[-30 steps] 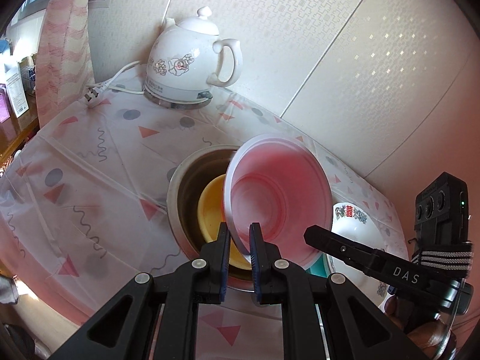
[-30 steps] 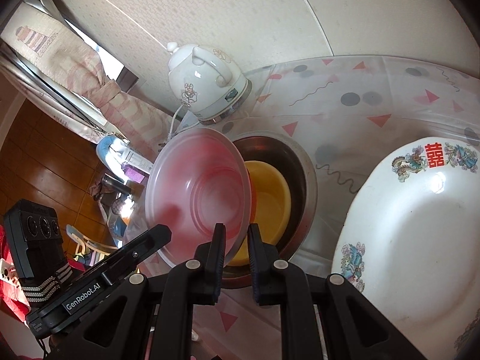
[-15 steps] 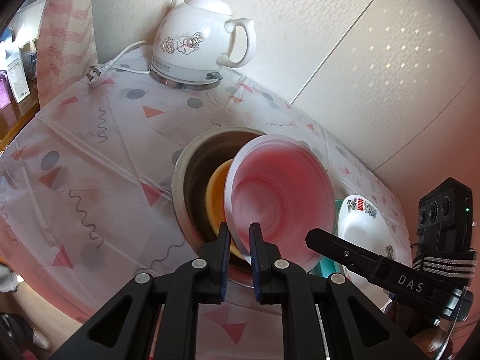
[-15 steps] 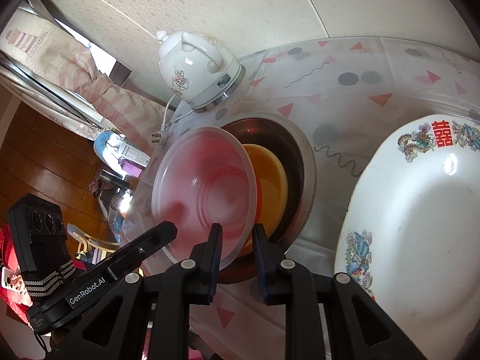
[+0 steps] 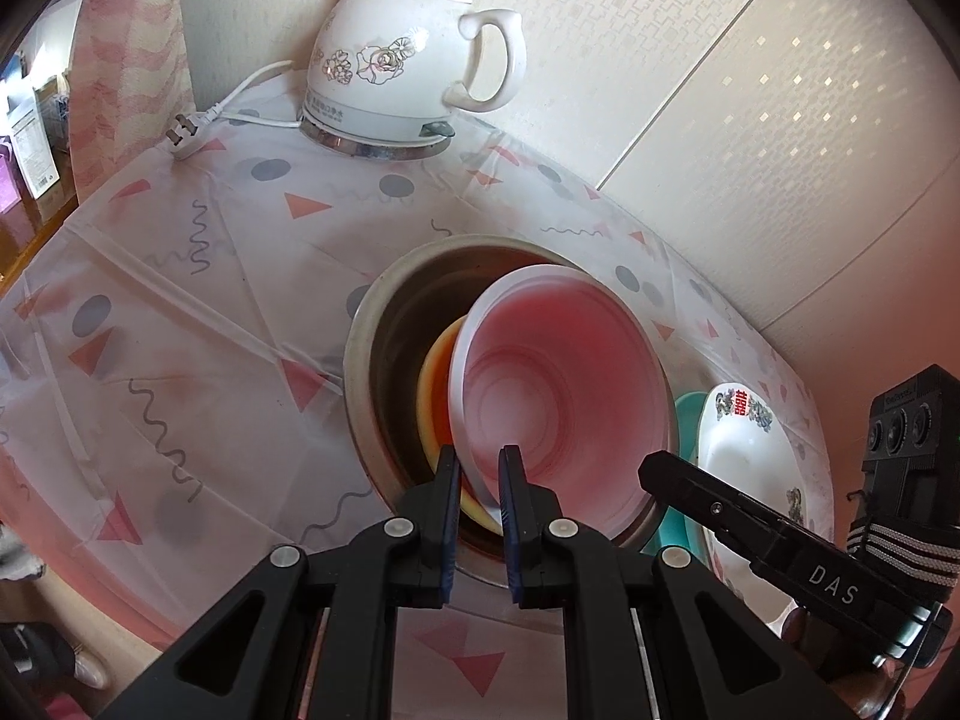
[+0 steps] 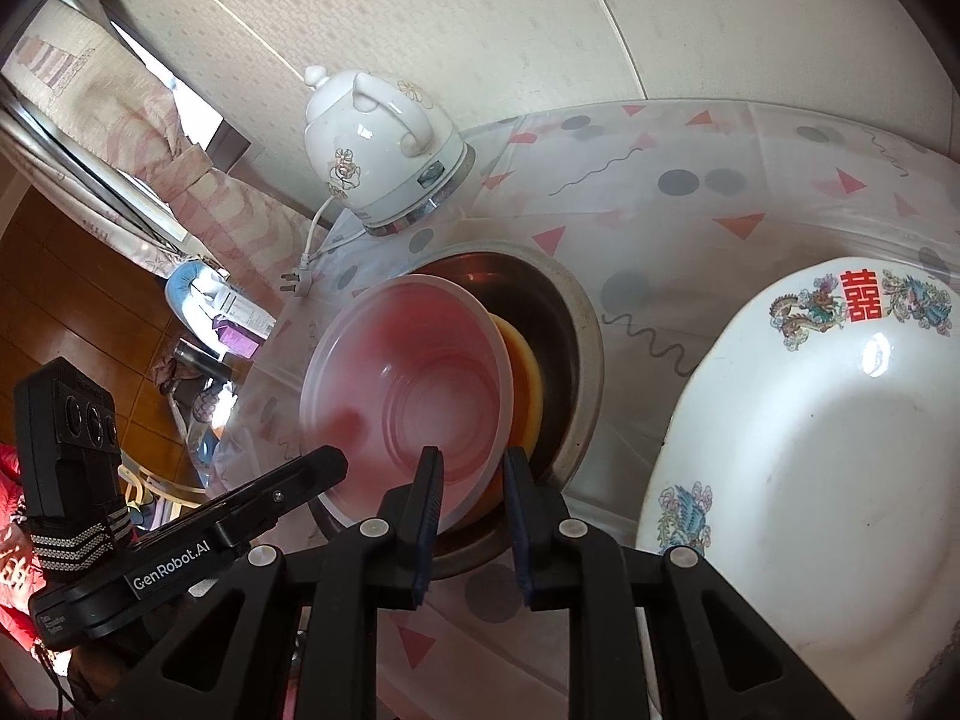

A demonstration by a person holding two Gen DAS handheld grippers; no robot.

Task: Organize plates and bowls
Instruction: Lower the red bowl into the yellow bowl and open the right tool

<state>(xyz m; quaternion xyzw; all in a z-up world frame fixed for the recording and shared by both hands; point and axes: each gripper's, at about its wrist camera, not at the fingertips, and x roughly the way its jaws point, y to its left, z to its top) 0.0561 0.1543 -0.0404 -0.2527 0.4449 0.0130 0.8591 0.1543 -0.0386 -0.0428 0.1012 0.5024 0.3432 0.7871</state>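
A translucent pink bowl [image 5: 564,396] hangs tilted over a yellow bowl [image 5: 435,396] that lies inside a steel basin [image 5: 360,360]. My left gripper [image 5: 480,459] is shut on the pink bowl's near rim. In the right wrist view my right gripper [image 6: 474,459] straddles the opposite rim of the pink bowl [image 6: 414,384]. Its jaws are closing, with a visible gap beside the thin rim, so the pads are not pressing. A white plate [image 6: 810,438] with a red character and dragon prints lies to the right of the basin [image 6: 588,330].
A white floral kettle [image 5: 396,72] stands at the back by the wall, its plug [image 5: 186,135] lying loose on the patterned tablecloth [image 5: 180,300]. A teal dish [image 5: 687,414] peeks out under the white plate [image 5: 744,456]. The table edge drops off on the left.
The pink bowl has sunk lower over the yellow bowl in the basin. The right jaws stand a little wider around the rim than a second ago. The left grip is unchanged.
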